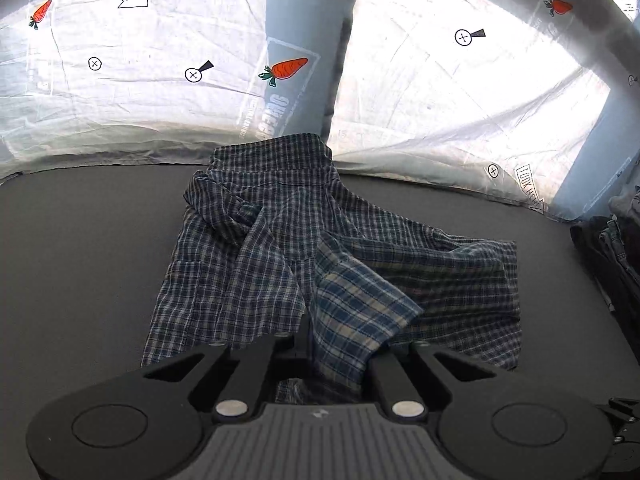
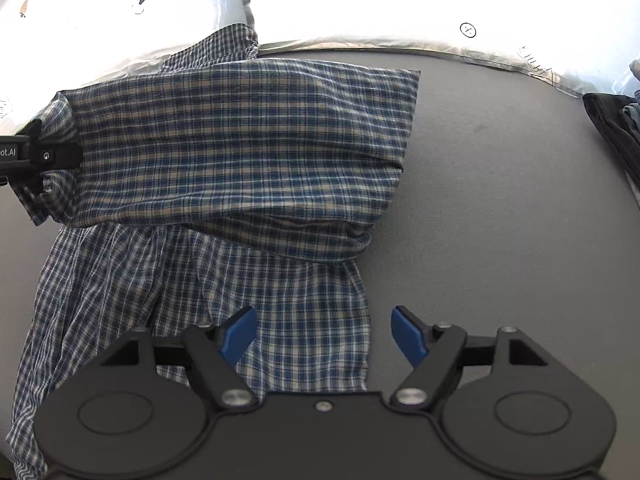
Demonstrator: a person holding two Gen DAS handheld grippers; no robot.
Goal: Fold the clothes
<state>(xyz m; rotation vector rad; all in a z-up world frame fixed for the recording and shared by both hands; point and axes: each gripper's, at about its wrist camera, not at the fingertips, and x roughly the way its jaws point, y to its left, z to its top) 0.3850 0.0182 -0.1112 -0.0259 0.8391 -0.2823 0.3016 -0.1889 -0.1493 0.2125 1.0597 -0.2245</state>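
Note:
A blue-and-white plaid shirt (image 1: 280,248) lies rumpled on the dark grey table (image 1: 80,260), collar toward the far edge. In the left wrist view a folded-over flap of it rises into my left gripper (image 1: 344,344), which is shut on the cloth; the fabric hides the pads. The right wrist view shows the shirt (image 2: 240,152) with one side panel folded across its body and the left gripper (image 2: 44,156) clamping that panel at the left. My right gripper (image 2: 324,334) hovers open over the shirt's near hem, its blue pads (image 2: 240,334) wide apart and holding nothing.
A pile of dark clothes (image 1: 612,248) (image 2: 616,128) sits at the table's right edge. A white sheet printed with carrots (image 1: 286,68) and arrows hangs behind the far edge. Bare grey table (image 2: 500,220) stretches to the right of the shirt.

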